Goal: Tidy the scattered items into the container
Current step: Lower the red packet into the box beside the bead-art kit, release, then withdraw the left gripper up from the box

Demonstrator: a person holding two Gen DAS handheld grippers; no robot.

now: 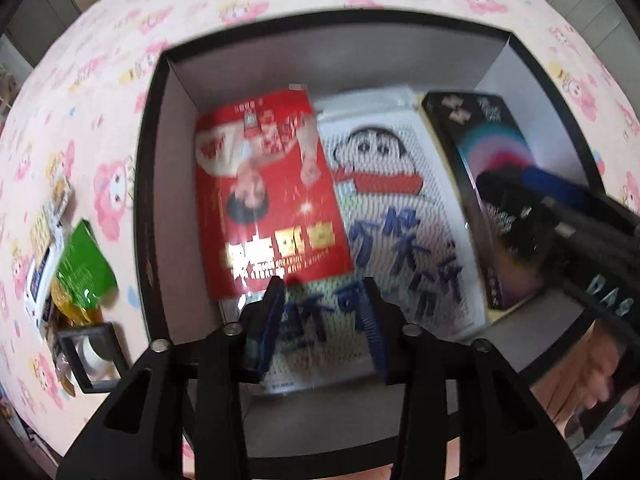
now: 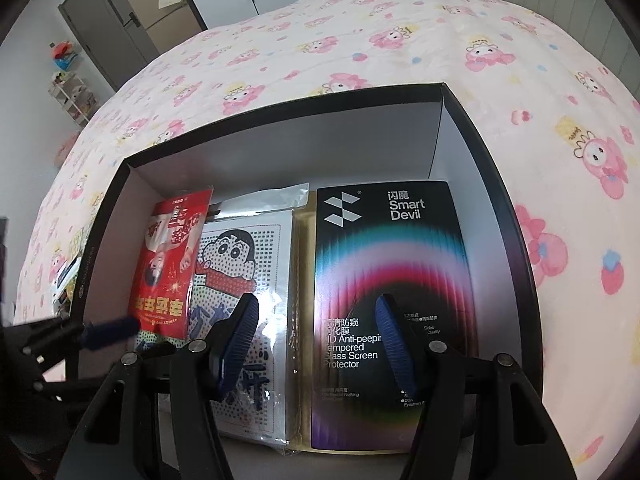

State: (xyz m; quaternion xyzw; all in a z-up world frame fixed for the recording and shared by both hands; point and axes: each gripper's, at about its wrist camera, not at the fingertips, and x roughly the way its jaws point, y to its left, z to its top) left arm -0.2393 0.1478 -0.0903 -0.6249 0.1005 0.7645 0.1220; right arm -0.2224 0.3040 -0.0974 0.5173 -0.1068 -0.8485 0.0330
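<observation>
- While both tools hang over it, the black box [image 2: 496, 184] with pale inner walls sits on a bed [image 2: 360, 40] covered in a pink cartoon-print sheet.
- Three flat items lie on the box floor: a red packet [image 1: 268, 192] on the left, a white cartoon-print pack [image 1: 400, 216] in a clear sleeve in the middle, and a dark "Smart Devil" screen protector box [image 2: 384, 264] on the right.
- The red packet overlaps the left part of the cartoon-print pack and lies partly on top of it.
- The screen protector box lies just beside the pack, along the box's right wall.
- The left tool [image 1: 324, 312] points steeply down over the near edge of the red packet; its jaws stand partly apart with nothing between them, and its picture is blurred.
- The right tool [image 2: 316, 340] hovers over the seam between the pack and the screen protector box, its jaws standing wide and empty, its blue ribbed pads [image 2: 240, 332] clear of the items.
- Outside the box, on the bed to its left, scattered items remain: a green packet [image 1: 86, 264], a small white and blue pack [image 1: 40, 280], and a small black square case [image 1: 92, 356].
</observation>
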